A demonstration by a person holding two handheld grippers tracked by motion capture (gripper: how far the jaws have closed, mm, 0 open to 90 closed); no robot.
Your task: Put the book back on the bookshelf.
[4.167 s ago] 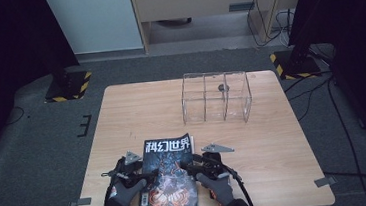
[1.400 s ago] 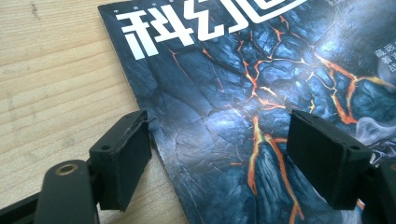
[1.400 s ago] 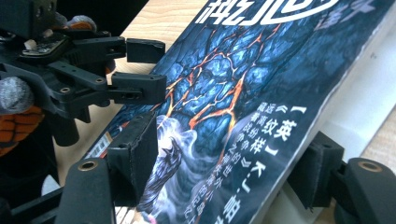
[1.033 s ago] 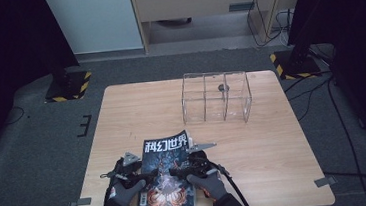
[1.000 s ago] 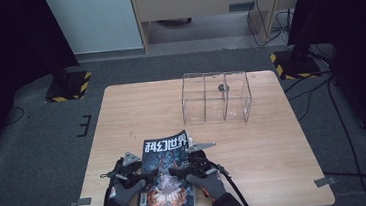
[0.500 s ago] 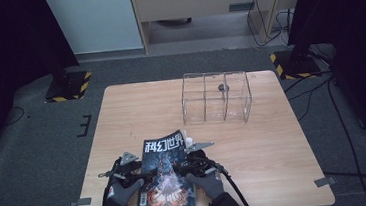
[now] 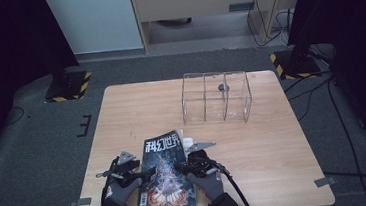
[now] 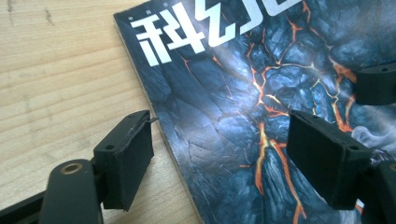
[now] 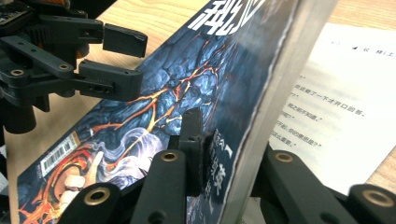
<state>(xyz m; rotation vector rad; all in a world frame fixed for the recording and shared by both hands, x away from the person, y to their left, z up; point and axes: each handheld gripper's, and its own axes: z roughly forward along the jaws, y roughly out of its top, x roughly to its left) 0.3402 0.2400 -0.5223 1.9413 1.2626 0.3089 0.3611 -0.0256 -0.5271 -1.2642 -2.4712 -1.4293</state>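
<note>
On the near edge of the table [image 7: 136, 112] lies the magazine [image 7: 166, 174], dark cover up, spine side to the left, right side lifted off a loose printed sheet [image 9: 345, 93] beneath it. Far right of centre stands a clear plastic rack [image 7: 215, 97], well apart from the work.

My right claw [image 9: 219, 154] has just been closing and its jaws now pinch the right edge of the magazine, one pad on the cover and one under the stack of pages, so that edge stands tilted up in the right gripper view. My left claw [image 8: 219, 154] is wide open, jaws straddling the left edge of the magazine: one jaw over bare wood just beside the spine, the other over the cover. It grips nothing. In the high view both gloved hands sit at the near end, left hand [image 7: 123, 188] and right hand [image 7: 205, 179] on either side of the magazine.

Step in hand, as I judge it: lifting or opening the magazine from the right edge. To do it well, keep the right pinch firm and deep enough that pages don't fan out, raise slowly, and use the left claw to pin or grip the spine side so the magazine pivots rather than slides. Watch the loose sheet; it may drag along.
</note>
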